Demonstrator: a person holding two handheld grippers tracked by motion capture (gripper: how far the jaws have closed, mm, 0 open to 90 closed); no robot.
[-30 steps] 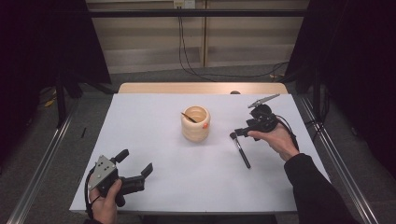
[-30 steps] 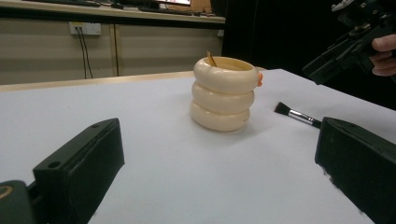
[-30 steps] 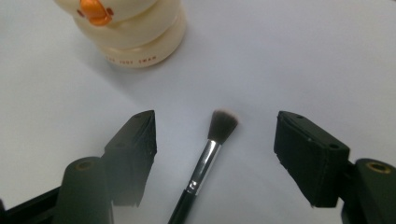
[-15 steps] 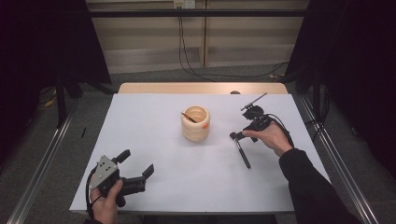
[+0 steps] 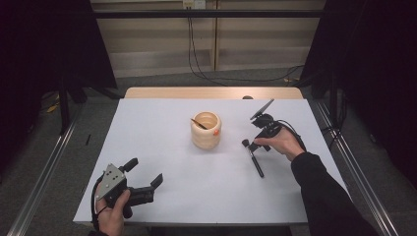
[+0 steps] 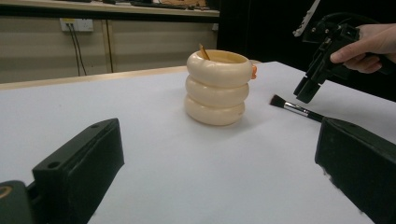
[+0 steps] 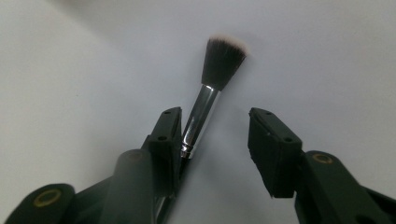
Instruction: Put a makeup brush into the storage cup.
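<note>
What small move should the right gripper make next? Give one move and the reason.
Probably close the right gripper on the makeup brush. Its jaws have just been closing; the brush's silver ferrule lies between them, against one pad, the other still apart, flat on the table.

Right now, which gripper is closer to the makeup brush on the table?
The right gripper. It is right over the makeup brush, with the silver ferrule between its fingers. The left gripper sits far off at the table's near left corner.
</note>
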